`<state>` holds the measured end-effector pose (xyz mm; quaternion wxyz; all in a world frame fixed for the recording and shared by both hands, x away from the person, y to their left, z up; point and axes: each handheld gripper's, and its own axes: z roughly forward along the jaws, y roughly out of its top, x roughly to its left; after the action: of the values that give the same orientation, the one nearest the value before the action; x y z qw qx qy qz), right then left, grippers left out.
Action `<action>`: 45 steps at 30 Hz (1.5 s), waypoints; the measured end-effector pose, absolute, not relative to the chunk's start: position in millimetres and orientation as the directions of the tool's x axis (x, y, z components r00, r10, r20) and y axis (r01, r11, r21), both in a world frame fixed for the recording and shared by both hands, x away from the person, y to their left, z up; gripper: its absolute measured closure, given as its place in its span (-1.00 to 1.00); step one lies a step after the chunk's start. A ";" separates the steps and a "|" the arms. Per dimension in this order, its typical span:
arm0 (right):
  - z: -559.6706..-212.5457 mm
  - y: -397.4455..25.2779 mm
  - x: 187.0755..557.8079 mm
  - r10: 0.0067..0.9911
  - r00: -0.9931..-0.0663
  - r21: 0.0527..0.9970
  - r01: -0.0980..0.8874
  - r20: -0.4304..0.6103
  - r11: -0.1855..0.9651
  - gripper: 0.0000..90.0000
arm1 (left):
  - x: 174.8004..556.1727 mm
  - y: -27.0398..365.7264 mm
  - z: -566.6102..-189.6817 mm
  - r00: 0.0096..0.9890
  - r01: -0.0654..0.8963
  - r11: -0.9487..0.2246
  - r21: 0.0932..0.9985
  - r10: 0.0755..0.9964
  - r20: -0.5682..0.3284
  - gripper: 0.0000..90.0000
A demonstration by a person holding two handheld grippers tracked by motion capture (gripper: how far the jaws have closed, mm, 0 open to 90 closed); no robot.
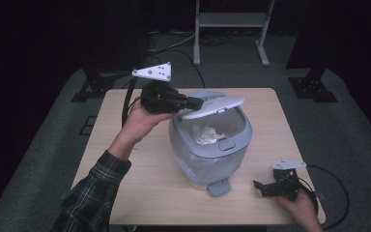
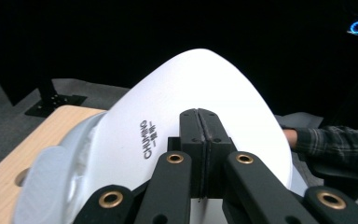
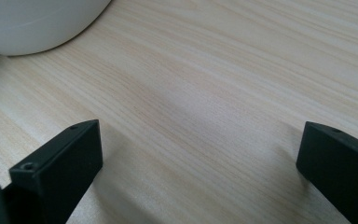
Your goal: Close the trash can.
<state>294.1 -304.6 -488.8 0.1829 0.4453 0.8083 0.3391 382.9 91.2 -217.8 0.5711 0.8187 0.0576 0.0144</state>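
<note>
Crumpled paper (image 1: 206, 135) inside lidded bin (image 1: 211, 159)

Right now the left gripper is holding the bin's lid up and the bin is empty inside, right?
Not quite. The left gripper does hold the lid up, but the bin is not empty: the high view shows crumpled white paper inside it.

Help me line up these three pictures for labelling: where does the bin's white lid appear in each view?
High view: the white lid sits just above centre, tilted up over the bin, its left edge at the left tool.
Left gripper view: the lid spans the centre, behind that tool's closed jaws.
Right gripper view: a pale curved surface at top left; whether lid or bin body, I cannot tell.
Shared landmark: the wooden table.
</note>
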 end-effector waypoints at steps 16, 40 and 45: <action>-488.7 -304.5 294.0 0.844 -0.536 0.710 0.597 0.008 0.372 -1.00 | 369.5 62.9 -233.0 0.997 0.068 -0.389 0.919 0.050 -0.053 1.00; -488.8 -304.5 293.9 0.844 -0.536 0.710 0.597 0.008 0.372 -1.00 | 360.4 37.1 -247.3 0.998 0.054 -0.486 0.872 0.047 -0.036 1.00; -488.8 -304.5 293.9 0.844 -0.536 0.711 0.597 0.007 0.373 -1.00 | 359.7 36.2 -250.9 0.998 0.059 -0.491 0.869 0.059 -0.034 1.00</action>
<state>293.9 -304.5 -488.8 0.1824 0.4456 0.8082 0.3391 359.7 36.2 -250.9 0.5034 0.8634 0.0342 0.0004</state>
